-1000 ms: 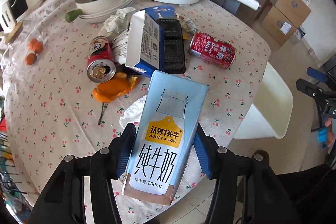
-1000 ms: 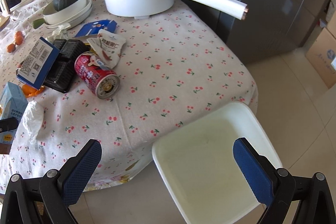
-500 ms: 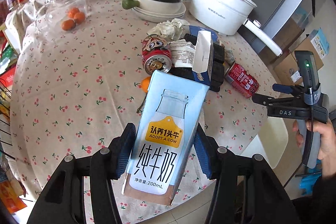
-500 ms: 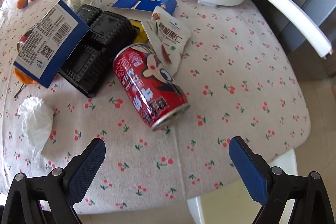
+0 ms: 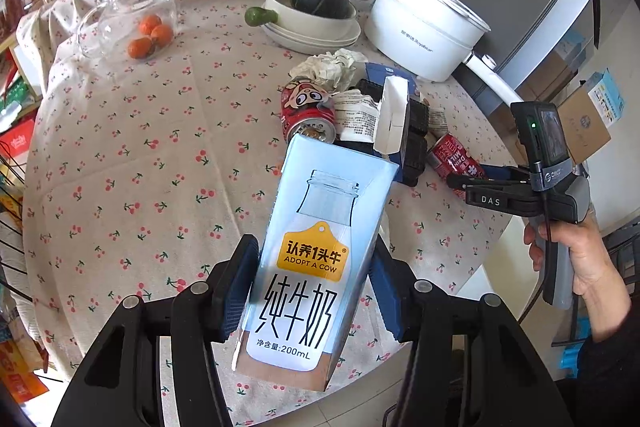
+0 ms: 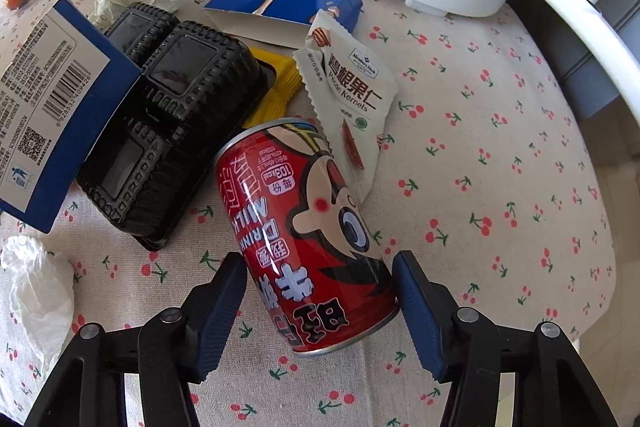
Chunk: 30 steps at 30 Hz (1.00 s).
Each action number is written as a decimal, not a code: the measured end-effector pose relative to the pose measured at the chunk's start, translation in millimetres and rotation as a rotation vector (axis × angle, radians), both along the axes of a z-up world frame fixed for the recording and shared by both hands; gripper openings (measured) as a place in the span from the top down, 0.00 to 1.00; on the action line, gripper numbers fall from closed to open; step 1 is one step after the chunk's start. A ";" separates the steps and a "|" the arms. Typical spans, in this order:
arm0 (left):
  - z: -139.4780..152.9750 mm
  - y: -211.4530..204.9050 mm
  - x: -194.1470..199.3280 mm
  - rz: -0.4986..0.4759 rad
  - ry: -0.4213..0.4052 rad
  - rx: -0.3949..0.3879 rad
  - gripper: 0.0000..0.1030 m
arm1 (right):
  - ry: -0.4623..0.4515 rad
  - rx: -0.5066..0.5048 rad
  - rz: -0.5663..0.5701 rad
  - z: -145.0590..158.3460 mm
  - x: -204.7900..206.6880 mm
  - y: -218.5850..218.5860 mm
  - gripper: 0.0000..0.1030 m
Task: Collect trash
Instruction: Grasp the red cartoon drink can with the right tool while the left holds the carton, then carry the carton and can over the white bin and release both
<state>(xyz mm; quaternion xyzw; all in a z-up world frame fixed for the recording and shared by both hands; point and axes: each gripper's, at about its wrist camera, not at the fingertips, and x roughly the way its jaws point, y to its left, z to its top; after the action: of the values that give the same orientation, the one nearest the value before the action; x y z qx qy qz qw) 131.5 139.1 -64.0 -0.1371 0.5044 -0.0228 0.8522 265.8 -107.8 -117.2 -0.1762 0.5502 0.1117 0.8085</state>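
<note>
- Left gripper (image 5: 310, 291) pinches a milk carton (image 5: 316, 267) by both sides, pads pressed on it, carton held upright over the counter (image 5: 120, 167).
- Right gripper (image 6: 320, 301) is closing around a red can (image 6: 304, 239) lying on its side on the counter; can sits between the pads, left pad near it, right pad at its lower rim, firm contact not clear.
- Just beside the can: black plastic tray (image 6: 168, 107), white snack pouch (image 6: 352, 95), blue box (image 6: 52, 107).
- Crumpled tissue (image 6: 36, 287) lies left of the right gripper.
- Second red can (image 5: 308, 107) lies behind the carton.
- White pot (image 5: 424, 27) stands at the far edge.
</note>
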 end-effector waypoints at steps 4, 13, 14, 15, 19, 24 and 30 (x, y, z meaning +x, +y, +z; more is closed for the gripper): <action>1.4 -5.7 -2.6 -0.014 -0.004 0.003 0.44 | -0.001 0.019 -0.001 8.2 -16.9 -2.9 0.41; 3.6 -28.6 -17.1 -0.051 -0.024 0.012 0.44 | -0.029 0.077 0.008 33.9 -62.3 -21.8 0.41; 3.1 -31.9 -19.1 -0.055 -0.025 0.010 0.44 | -0.035 0.087 0.007 37.6 -67.4 -25.4 0.41; 2.6 -35.2 -20.9 -0.061 -0.024 0.008 0.44 | -0.041 0.097 0.007 41.2 -72.7 -29.5 0.41; 2.8 -51.6 -27.2 -0.095 -0.031 0.030 0.44 | -0.058 0.114 -0.004 50.0 -95.8 -48.7 0.41; 4.2 -72.8 -33.3 -0.134 -0.050 0.065 0.44 | -0.058 0.138 -0.045 50.2 -118.1 -77.4 0.41; 3.5 -102.2 -34.9 -0.190 -0.066 0.087 0.44 | -0.055 0.167 -0.122 50.4 -135.7 -118.4 0.41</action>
<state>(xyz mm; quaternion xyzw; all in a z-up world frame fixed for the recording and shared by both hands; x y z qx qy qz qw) 96.6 36.9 -60.6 -0.0507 0.4874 -0.0860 0.8674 130.1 -226.2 -66.8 -0.0775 0.5265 0.1027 0.8404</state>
